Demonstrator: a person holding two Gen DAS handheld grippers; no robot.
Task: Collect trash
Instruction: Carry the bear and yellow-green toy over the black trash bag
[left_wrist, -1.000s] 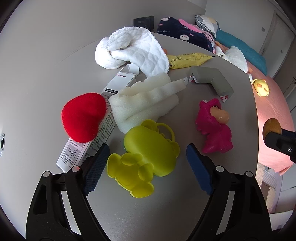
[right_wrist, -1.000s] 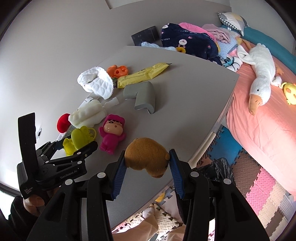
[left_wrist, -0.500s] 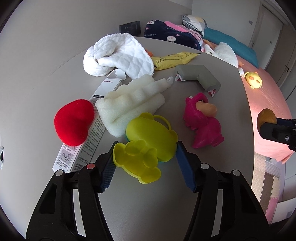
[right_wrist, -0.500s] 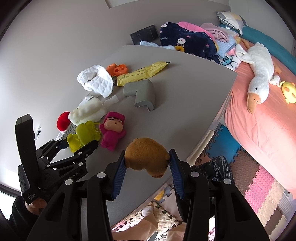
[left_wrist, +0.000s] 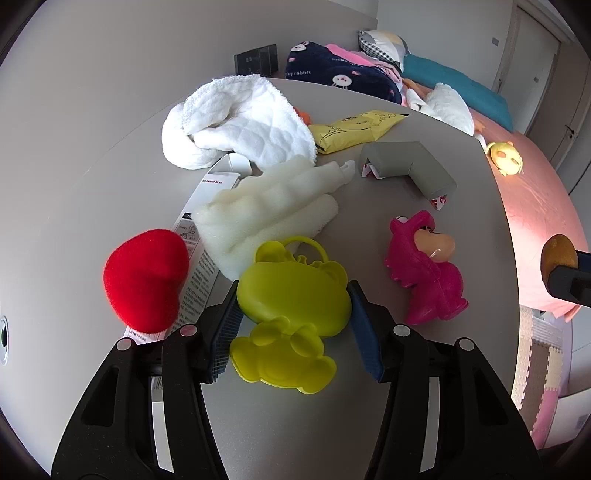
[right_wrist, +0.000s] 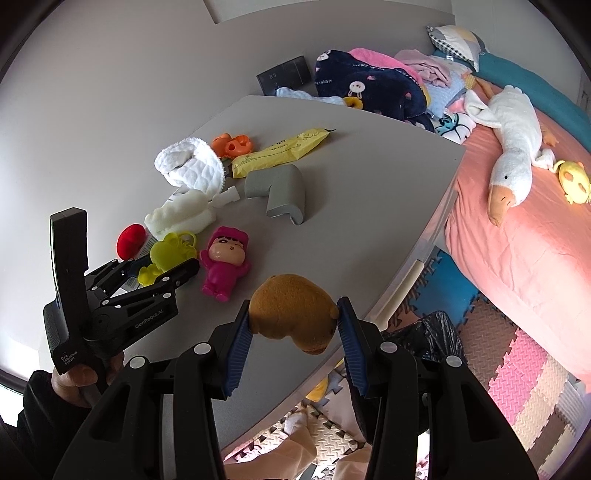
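A yellow bear-shaped plastic toy (left_wrist: 295, 306) lies on the grey table (left_wrist: 369, 387). My left gripper (left_wrist: 293, 286) has its blue pads against both sides of the toy's body, and its jaws are closing. The right wrist view shows the same left gripper (right_wrist: 162, 266) low over the table's near-left part. My right gripper (right_wrist: 293, 306) is shut on a brown plush toy (right_wrist: 291, 310), held in the air above the table's front edge. A black trash bag (right_wrist: 439, 332) sits on the floor below that edge, partly hidden by my right gripper.
Around the yellow toy lie a red heart sponge (left_wrist: 146, 277), a white foam piece (left_wrist: 266, 206), a white box (left_wrist: 199, 236) and a pink doll (left_wrist: 424, 273). Farther back are a grey corner guard (left_wrist: 406, 166), a white cloth (left_wrist: 240, 118) and a yellow packet (left_wrist: 354, 129). A bed (right_wrist: 517, 240) stands right.
The left gripper has moved forward around the yellow toy and its jaws have narrowed from wide open onto the toy's sides. The right gripper has kept still with the brown plush.
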